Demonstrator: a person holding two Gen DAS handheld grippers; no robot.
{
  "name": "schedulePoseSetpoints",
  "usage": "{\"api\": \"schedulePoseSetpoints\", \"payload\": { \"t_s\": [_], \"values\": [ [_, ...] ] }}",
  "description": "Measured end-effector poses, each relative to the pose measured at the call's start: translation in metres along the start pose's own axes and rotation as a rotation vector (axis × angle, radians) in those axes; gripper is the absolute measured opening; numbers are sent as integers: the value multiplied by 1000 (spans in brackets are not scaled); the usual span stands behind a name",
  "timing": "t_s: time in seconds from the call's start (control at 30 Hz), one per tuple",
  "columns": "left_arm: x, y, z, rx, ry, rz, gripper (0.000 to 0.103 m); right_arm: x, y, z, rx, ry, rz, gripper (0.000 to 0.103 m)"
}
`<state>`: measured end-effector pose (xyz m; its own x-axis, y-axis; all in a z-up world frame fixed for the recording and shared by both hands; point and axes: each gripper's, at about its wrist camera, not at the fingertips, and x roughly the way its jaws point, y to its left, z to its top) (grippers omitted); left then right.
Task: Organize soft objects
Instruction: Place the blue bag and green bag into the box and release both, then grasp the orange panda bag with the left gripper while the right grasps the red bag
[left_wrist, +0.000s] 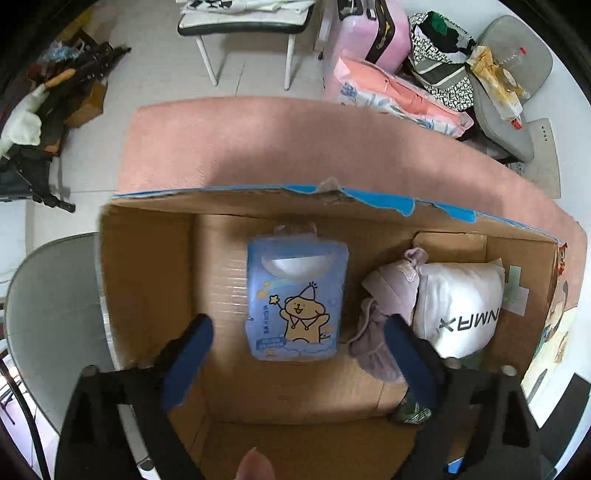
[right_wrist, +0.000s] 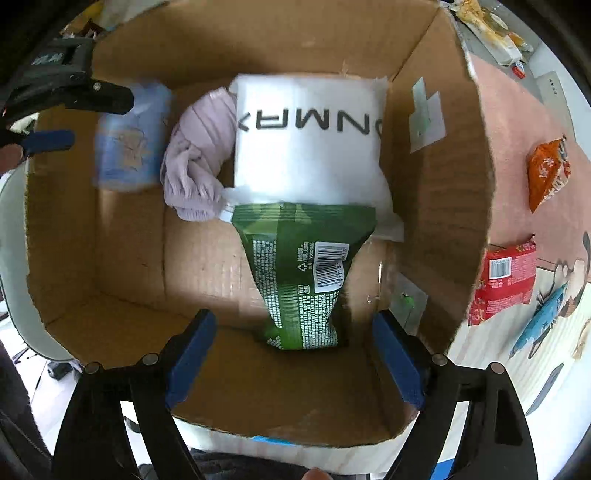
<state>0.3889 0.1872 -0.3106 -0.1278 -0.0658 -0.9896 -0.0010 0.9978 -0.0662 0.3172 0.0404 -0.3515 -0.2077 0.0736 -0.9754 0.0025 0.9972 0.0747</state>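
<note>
Both tongs hanging wide over the cardboard box (right_wrist: 436, 155), gripping nothing.
Left gripper (left_wrist: 299, 354) is hovering above the blue pack (left_wrist: 297, 299); right gripper (right_wrist: 295, 358) is hovering above the green packet (right_wrist: 299, 273), which is touching the white pillow (right_wrist: 310, 140) beside a lilac cloth (right_wrist: 195, 162).

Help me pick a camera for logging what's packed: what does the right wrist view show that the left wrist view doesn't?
Only the right wrist view shows the green snack bag in full, plus the orange packet and red packet outside the box. Only the left shows the pink suitcase and bench beyond. Both show the cardboard box, blue bear pack, lilac cloth and white pillow.
</note>
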Motion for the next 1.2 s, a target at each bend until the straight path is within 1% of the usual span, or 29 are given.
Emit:
{"api": "schedulePoseSetpoints", "payload": {
  "t_s": [0.03, 0.07, 0.13, 0.23, 0.3, 0.43, 0.53, 0.6, 0.63, 0.87, 1.07, 1.13, 1.2],
  "values": [
    [-4, 2, -3, -2, -7, 2, 96, -7, 0, 2, 4, -6, 1, 96],
    [-7, 3, -6, -3, -12, 1, 96, -11, 2, 3, 8, -12, 3, 98],
    [-14, 5, -12, -8, -27, 2, 96, -19, 1, 2, 15, -34, 4, 103],
    [-25, 5, -26, -4, -57, 0, 96, -29, -1, -4, 16, -68, 1, 103],
    [-33, 1, -37, 3, -90, 11, 96, -36, -1, -17, 17, -94, -4, 103],
    [-48, -6, -72, 10, -159, 20, 96, -51, -1, -38, 18, -161, -16, 103],
    [-55, -9, -103, 8, -184, 5, 96, -63, -2, -55, 9, -214, -29, 103],
    [-59, -12, -116, 5, -195, 2, 96, -73, -5, -69, 6, -248, -37, 103],
    [-62, -12, -127, 5, -208, 5, 96, -75, -5, -70, 5, -256, -37, 103],
    [-81, -20, -172, 9, -269, 24, 96, -104, -8, -107, -7, -339, -25, 103],
    [-100, -36, -192, 22, -307, 14, 96, -124, -11, -126, -13, -378, 30, 103],
    [-107, -47, -193, 43, -314, 11, 96, -130, -19, -129, 6, -386, 52, 103],
    [-118, -67, -191, 92, -348, 38, 96, -135, -40, -134, 56, -392, 97, 103]
  ]
}}
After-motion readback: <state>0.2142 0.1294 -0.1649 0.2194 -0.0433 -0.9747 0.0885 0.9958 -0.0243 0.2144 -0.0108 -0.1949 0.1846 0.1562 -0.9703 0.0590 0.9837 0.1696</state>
